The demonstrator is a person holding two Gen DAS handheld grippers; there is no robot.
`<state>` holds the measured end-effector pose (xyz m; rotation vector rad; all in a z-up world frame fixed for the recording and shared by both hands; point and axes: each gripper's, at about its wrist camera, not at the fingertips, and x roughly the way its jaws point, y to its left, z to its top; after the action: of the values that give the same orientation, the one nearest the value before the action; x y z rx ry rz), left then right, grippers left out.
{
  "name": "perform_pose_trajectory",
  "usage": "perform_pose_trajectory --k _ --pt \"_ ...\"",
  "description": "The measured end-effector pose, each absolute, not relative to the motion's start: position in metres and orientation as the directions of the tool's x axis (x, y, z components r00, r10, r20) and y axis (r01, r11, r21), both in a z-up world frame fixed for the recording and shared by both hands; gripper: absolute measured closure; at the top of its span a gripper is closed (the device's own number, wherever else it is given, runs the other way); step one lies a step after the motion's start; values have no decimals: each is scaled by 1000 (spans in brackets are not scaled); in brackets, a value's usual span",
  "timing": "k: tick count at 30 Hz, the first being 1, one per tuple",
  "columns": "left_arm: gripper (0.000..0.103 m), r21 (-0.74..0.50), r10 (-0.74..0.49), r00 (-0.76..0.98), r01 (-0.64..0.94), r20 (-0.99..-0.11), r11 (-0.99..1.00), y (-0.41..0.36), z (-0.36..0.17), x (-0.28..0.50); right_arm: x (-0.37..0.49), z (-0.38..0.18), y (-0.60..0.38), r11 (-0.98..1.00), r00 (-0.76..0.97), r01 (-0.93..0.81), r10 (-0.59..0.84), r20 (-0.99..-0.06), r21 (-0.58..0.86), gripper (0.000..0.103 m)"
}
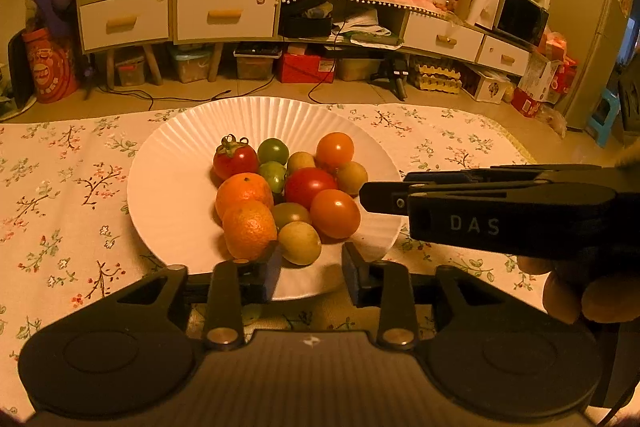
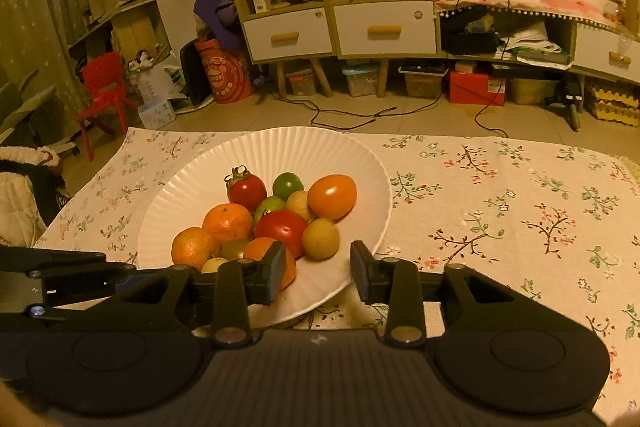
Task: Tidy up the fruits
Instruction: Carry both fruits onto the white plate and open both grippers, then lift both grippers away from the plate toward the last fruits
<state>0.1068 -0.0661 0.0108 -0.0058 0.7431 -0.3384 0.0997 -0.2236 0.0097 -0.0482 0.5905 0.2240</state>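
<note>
A white fluted plate (image 1: 176, 187) (image 2: 360, 171) on the flowered tablecloth holds several small fruits: two oranges (image 1: 248, 227) (image 2: 228, 223), red tomatoes (image 1: 308, 185) (image 2: 280, 227), orange tomatoes (image 1: 335, 213) (image 2: 332, 195), green tomatoes (image 1: 273, 150) (image 2: 287, 185) and yellowish round fruits (image 1: 299, 242) (image 2: 320, 239). My left gripper (image 1: 308, 267) is open and empty at the plate's near rim. My right gripper (image 2: 316, 267) is open and empty at the plate's near right rim; it also shows side-on in the left wrist view (image 1: 364, 195).
The flowered tablecloth (image 2: 500, 211) stretches to the right of the plate. Beyond the table's far edge are the floor with cables, low cabinets (image 1: 224, 13) and storage boxes. A red chair (image 2: 104, 95) stands at the far left.
</note>
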Motion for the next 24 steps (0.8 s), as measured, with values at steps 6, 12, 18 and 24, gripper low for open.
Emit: perform_pose_trajectory --k 6,12,18,24 --pt "57 -108 -299 688 307 -661 946 -62 14 100 93 12 -223 979 812 -204 186 -553 29 52" --pt "50 -103 -301 694 313 -654 944 -55 18 88 82 16 -223 980 818 -194 180 -547 33 41" --pt "46 -88 -285 694 306 -662 948 -46 19 79 70 17 -220 981 820 -191 175 -545 27 32" --pt "39 -68 -266 699 297 -664 952 -38 19 70 61 14 -213 981 814 -193 172 -554 22 26"
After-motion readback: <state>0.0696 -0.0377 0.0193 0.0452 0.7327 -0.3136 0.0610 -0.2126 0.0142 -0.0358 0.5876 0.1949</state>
